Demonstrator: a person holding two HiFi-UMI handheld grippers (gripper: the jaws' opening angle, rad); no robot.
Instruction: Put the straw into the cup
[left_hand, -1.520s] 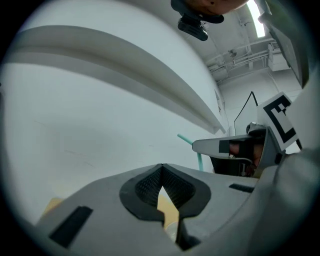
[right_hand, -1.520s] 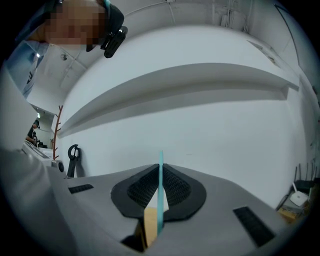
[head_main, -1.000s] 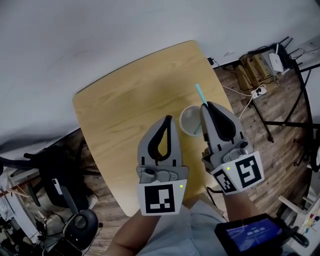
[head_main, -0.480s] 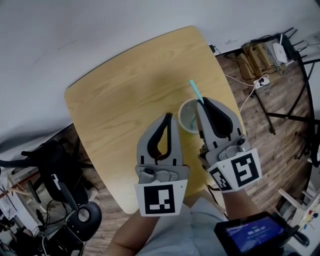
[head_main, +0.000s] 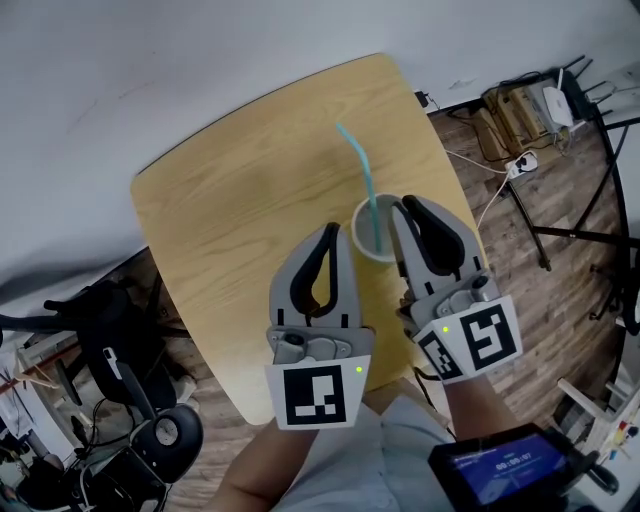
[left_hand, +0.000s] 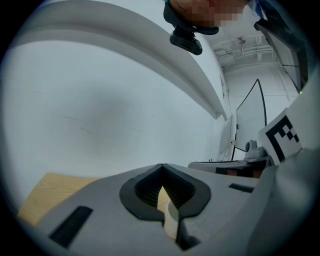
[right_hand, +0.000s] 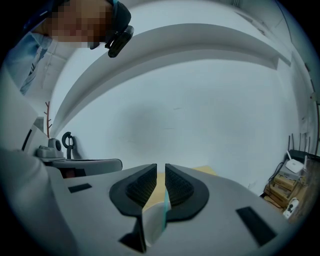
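Head view: left gripper (head_main: 334, 232) is pinched closed on nothing. Right gripper (head_main: 402, 205) is cracked slightly apart with nothing in it, tips just beside the cup (head_main: 356, 235). Straw (head_main: 358, 170) stands in the cup, leaning away from me. I'd back the right one straight off without brushing the straw. Rounded wooden table (head_main: 240, 210), white wall (head_main: 150, 60) beyond, cables on plank floor (head_main: 520, 230).
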